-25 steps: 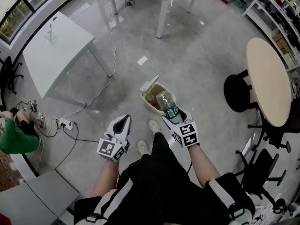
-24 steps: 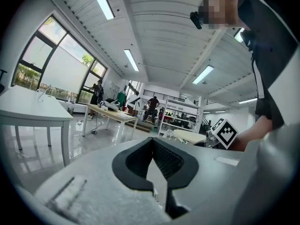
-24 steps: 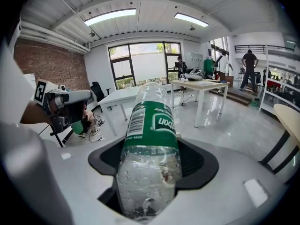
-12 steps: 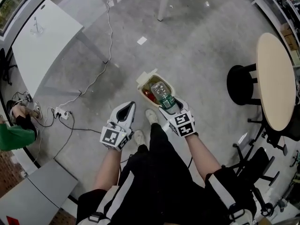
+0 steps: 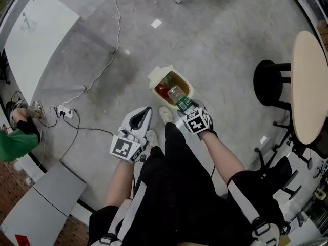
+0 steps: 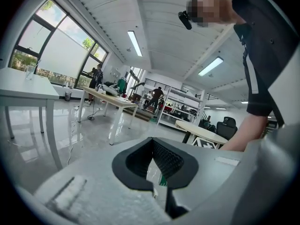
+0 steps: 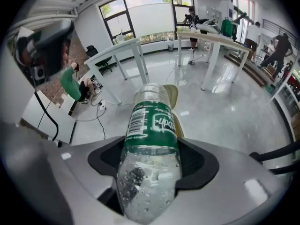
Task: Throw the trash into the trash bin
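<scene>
Right gripper [image 5: 187, 111], forearm pitched steeply downward, clamps a clear green-labelled plastic bottle [image 5: 179, 97] above the open cream trash bin [image 5: 157, 79]. Left gripper [image 5: 145, 111], held nearly level, is closed and empty.

The clear water bottle [image 7: 147, 182] has a green label [image 7: 154, 123] with white letters. The trash bin [image 5: 157, 77] is cream, with a red thing [image 5: 162, 91] inside.

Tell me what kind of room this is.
Probably an open-plan office or lab workspace: a white desk, a round table and storage shelving at the far side.
</scene>
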`<action>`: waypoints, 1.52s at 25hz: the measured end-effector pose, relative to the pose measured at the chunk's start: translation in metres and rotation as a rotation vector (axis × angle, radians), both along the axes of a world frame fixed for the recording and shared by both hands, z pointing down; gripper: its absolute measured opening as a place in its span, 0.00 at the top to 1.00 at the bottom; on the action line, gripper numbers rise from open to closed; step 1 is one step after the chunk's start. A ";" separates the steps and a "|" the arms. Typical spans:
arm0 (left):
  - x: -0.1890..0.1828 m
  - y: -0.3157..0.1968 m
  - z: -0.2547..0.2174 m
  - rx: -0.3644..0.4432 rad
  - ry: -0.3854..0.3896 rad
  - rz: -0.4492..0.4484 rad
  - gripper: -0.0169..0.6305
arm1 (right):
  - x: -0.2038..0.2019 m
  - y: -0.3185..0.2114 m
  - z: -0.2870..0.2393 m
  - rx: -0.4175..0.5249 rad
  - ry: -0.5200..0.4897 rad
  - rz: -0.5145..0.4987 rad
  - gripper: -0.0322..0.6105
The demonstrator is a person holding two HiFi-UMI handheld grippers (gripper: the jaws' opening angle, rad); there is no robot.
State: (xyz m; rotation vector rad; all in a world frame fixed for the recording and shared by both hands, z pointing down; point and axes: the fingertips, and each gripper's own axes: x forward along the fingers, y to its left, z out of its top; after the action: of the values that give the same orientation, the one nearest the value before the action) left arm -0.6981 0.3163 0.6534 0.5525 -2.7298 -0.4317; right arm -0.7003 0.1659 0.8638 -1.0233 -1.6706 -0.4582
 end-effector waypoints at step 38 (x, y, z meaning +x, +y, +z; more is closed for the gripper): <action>0.006 0.062 -0.048 -0.006 -0.079 -0.172 0.97 | -0.094 0.026 -0.047 -0.080 -0.261 0.130 0.63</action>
State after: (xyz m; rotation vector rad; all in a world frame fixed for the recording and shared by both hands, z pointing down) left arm -0.6926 0.3786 0.6059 0.3414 -2.8653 -0.4527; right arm -0.7943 0.1922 0.8167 -0.9357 -1.9889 -0.4567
